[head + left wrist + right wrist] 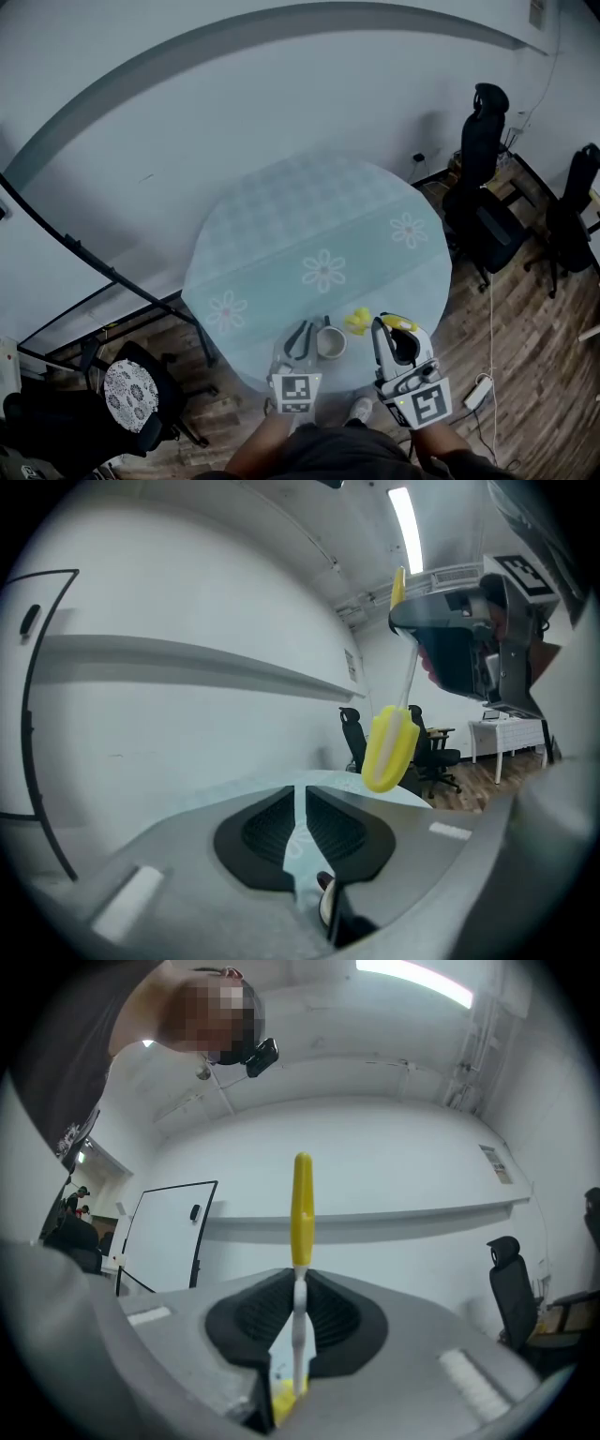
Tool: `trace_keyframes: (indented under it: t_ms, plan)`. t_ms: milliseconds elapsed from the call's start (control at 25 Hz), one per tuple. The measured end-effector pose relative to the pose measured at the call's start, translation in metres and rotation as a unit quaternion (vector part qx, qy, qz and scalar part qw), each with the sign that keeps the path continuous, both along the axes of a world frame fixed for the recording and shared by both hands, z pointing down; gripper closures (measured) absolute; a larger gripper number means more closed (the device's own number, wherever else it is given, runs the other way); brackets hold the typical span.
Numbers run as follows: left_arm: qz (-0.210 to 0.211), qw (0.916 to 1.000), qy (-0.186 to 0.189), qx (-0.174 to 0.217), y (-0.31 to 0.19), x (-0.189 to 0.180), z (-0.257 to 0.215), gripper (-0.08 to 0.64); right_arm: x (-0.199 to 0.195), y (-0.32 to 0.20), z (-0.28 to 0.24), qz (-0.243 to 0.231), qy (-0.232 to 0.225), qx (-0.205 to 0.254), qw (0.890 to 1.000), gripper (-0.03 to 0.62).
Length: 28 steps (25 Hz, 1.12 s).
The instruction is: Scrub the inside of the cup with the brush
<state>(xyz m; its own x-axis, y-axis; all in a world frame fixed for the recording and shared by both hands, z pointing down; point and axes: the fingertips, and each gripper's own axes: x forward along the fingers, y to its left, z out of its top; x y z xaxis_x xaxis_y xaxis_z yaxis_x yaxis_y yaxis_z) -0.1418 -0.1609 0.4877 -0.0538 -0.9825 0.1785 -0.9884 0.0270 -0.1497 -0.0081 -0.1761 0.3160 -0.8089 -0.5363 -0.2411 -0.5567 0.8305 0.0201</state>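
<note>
A pale cup [330, 343] is at the near edge of the round teal flowered table [309, 225]. My left gripper [302, 330] is just left of the cup. In the left gripper view its jaws [302, 803] stand almost together, with part of the cup [324, 904] pinched low between them. My right gripper [384, 328] is shut on a brush. The brush's yellow head [357, 321] hangs beside the cup. In the right gripper view its white shaft [298, 1335] runs up between the pads, yellow end on top. The left gripper view shows the brush head [389, 747] hanging under the right gripper [459, 639].
Two black office chairs [483, 187] [572, 216] stand right of the table on the wooden floor. A chair with a lace cushion [131, 394] is at the lower left. A power strip [478, 392] lies on the floor by my right side. A white wall curves behind the table.
</note>
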Motion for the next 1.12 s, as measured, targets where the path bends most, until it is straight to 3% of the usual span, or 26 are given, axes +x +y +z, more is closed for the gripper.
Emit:
trace_keyframes:
  t_ms: [80, 440, 600, 760, 1120]
  plan:
    - [-0.004, 0.9999, -0.001, 0.010, 0.002, 0.000, -0.012, 0.554, -0.003, 0.004, -0.011, -0.006, -0.004, 0.013, 1.000, 0.552]
    - [-0.006, 0.9989, 0.033, 0.033, 0.006, -0.003, -0.044, 0.554, -0.017, 0.016, -0.022, -0.033, -0.001, 0.015, 0.999, 0.554]
    - [-0.009, 0.9977, 0.034, 0.058, 0.007, -0.003, -0.059, 0.554, -0.017, 0.016, -0.029, -0.041, -0.005, 0.013, 0.999, 0.554]
    - [-0.015, 0.9973, 0.032, 0.063, 0.010, -0.007, -0.065, 0.554, -0.016, 0.019, -0.035, -0.050, -0.007, 0.034, 0.998, 0.554]
    - [-0.039, 0.9952, 0.041, 0.080, 0.013, -0.026, -0.080, 0.554, -0.017, 0.013, -0.030, -0.040, -0.009, 0.030, 0.999, 0.554]
